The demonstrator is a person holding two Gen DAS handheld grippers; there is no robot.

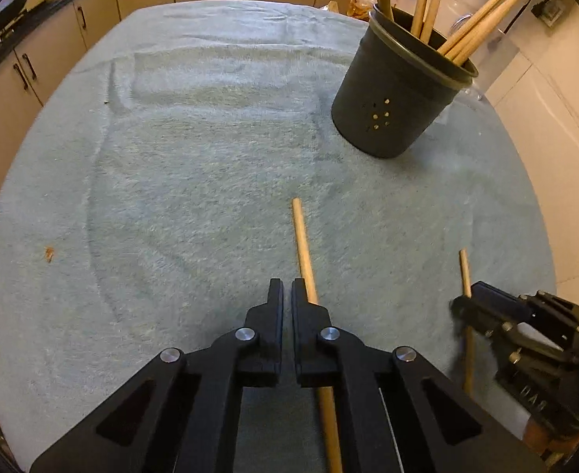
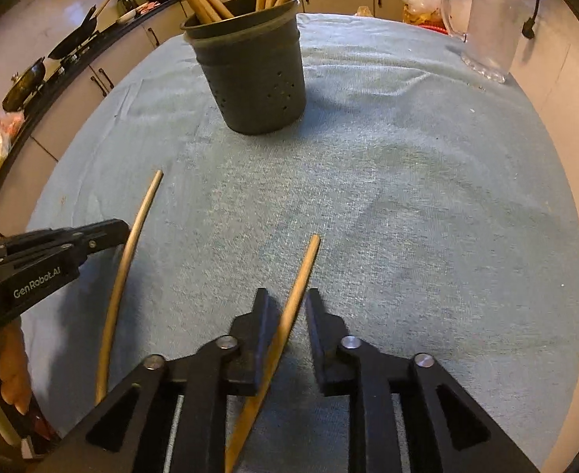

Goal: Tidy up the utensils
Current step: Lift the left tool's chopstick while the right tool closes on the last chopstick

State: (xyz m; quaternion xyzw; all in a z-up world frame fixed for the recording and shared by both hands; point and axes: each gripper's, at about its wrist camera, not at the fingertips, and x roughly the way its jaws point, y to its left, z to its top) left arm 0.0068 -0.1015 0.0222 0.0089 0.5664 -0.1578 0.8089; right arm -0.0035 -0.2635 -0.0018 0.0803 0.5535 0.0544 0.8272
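Note:
A dark perforated utensil holder (image 1: 398,94) with several wooden utensils in it stands on the blue towel (image 1: 195,165); it also shows in the right wrist view (image 2: 256,75). Two wooden utensil handles lie on the towel. My left gripper (image 1: 287,287) is shut and empty, with one handle (image 1: 303,248) lying just to the right of its fingers. My right gripper (image 2: 285,299) is open, its jaws on either side of the other handle (image 2: 295,295). In the left wrist view this gripper (image 1: 463,303) sits at that handle (image 1: 464,272).
A clear glass pitcher (image 2: 482,27) stands at the towel's far right corner. Cabinets and a counter (image 2: 73,51) with pans run along the left and back. Plastic bags (image 2: 419,4) lie behind the table.

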